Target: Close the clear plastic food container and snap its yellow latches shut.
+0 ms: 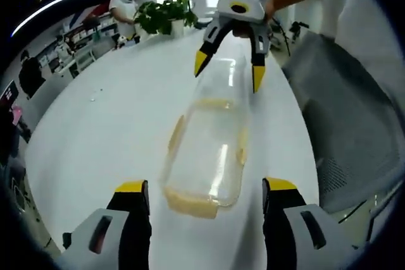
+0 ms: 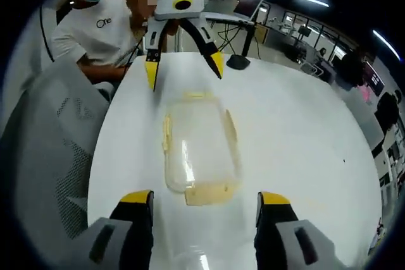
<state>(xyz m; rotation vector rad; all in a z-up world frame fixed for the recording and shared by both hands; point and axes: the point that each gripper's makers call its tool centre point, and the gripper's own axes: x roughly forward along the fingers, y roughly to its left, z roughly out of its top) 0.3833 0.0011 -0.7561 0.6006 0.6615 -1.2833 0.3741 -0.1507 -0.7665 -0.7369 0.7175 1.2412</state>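
A clear plastic food container [image 1: 209, 153] lies lengthwise on a white table [image 1: 95, 143], directly between two hand-held grippers that face each other from its opposite short ends. In the left gripper view, the left gripper [image 1: 207, 189] waits with its yellow-tipped jaws spread wide, the near end latch [image 1: 190, 203] just ahead of them and between the tips; the right gripper [image 1: 229, 67] hovers at the container's far end, jaws likewise parted. The right gripper view gives the mirror picture: the right gripper [image 2: 205, 198], wide apart and holding nothing, stands just short of a yellow end latch [image 2: 207, 194], with the left gripper [image 2: 184, 64] beyond the far end.

The lid appears to sit on the base, though whether it is fully seated cannot be told; the yellow latches [image 2: 166, 132] along the sides and ends look splayed outward, not yet snapped. Doing this step well likely means steadying one end while the other gripper presses a latch squarely down over the rim, working end to end so the light container does not skid across the smooth table.
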